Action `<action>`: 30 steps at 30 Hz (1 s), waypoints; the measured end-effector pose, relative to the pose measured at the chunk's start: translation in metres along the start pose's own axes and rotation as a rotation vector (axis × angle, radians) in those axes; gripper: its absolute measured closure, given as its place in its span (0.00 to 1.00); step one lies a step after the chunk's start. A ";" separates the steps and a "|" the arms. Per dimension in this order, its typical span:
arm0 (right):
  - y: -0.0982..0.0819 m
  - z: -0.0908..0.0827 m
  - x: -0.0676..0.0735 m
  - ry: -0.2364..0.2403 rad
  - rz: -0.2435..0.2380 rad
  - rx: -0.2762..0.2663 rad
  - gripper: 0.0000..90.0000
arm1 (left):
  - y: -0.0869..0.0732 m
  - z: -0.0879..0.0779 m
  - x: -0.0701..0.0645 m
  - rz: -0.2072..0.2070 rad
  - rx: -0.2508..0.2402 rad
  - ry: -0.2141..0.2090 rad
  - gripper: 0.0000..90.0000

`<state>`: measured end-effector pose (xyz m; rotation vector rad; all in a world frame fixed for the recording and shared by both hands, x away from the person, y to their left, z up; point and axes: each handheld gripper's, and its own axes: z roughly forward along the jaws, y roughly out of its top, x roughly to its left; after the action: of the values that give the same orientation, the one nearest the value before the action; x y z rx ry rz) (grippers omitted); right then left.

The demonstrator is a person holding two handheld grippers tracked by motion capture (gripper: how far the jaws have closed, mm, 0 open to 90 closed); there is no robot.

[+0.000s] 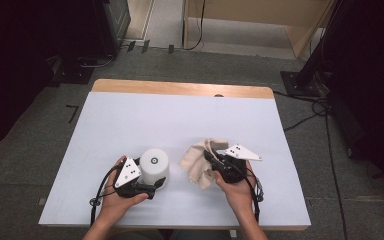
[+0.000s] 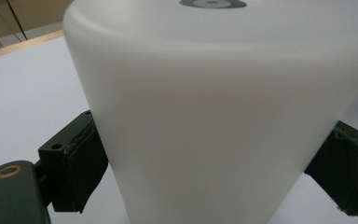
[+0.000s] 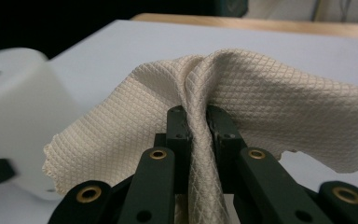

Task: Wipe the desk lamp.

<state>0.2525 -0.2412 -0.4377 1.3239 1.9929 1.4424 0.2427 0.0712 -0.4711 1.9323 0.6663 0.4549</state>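
With the left gripper (image 1: 152, 186) clamped on the white frosted plastic cylinder (image 1: 154, 166) and the right gripper (image 1: 211, 159) pinching the beige waffle-weave cloth (image 1: 196, 162) at one thin fold, the cloth could be lost if tugged.

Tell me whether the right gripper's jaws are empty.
No: in the right gripper view, the right gripper has its jaws pinched shut on a fold of the beige cloth.
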 end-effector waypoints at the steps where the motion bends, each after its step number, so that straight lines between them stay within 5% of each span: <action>1: 0.004 -0.002 0.007 0.018 -0.022 -0.012 0.90 | 0.003 0.001 -0.002 0.014 0.009 -0.001 0.09; 6: 0.017 -0.010 0.039 0.095 -0.108 -0.054 0.90 | 0.009 0.008 -0.012 0.060 0.062 -0.020 0.10; 23: 0.009 0.005 0.088 0.289 -0.157 -0.023 0.89 | 0.020 0.016 -0.026 0.146 0.126 -0.001 0.10; 26: 0.010 0.007 0.096 0.275 -0.175 -0.017 0.89 | 0.021 0.018 -0.030 0.158 0.125 0.007 0.10; 30: 0.013 0.014 0.092 0.200 -0.158 -0.029 0.88 | 0.019 0.018 -0.029 0.141 0.114 0.004 0.10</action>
<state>0.2230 -0.1561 -0.4108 1.0189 2.1381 1.5733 0.2355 0.0342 -0.4622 2.0959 0.5706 0.5179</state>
